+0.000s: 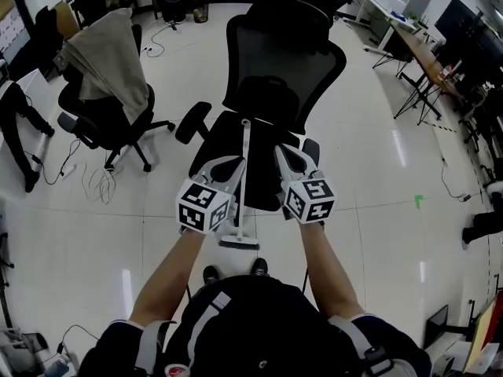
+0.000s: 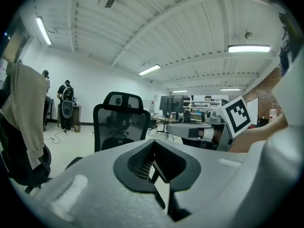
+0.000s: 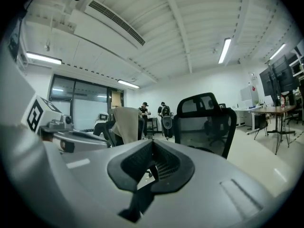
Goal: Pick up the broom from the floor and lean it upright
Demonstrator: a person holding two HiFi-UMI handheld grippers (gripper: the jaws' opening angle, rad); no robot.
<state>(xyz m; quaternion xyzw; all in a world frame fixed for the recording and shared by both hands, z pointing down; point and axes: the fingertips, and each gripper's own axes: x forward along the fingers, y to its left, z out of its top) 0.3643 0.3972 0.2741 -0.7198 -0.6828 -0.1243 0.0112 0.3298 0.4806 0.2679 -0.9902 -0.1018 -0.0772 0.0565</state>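
Observation:
The broom (image 1: 244, 175) stands upright: its thin white handle rests against the front of the black mesh office chair (image 1: 284, 65) and its dark head (image 1: 239, 243) is on the floor by my feet. My left gripper (image 1: 234, 163) is just left of the handle and my right gripper (image 1: 281, 151) just right of it. Both are held level toward the chair. In the left gripper view the left gripper (image 2: 153, 144) has its jaws together with nothing between them. The right gripper (image 3: 152, 144) looks the same in its own view. The broom shows in neither gripper view.
A second black chair draped with a beige jacket (image 1: 106, 69) stands at the left, with loose cables (image 1: 98, 181) on the floor beside it. Desks and folding legs (image 1: 424, 61) line the right side. Two people (image 2: 66, 96) stand far off by the back wall.

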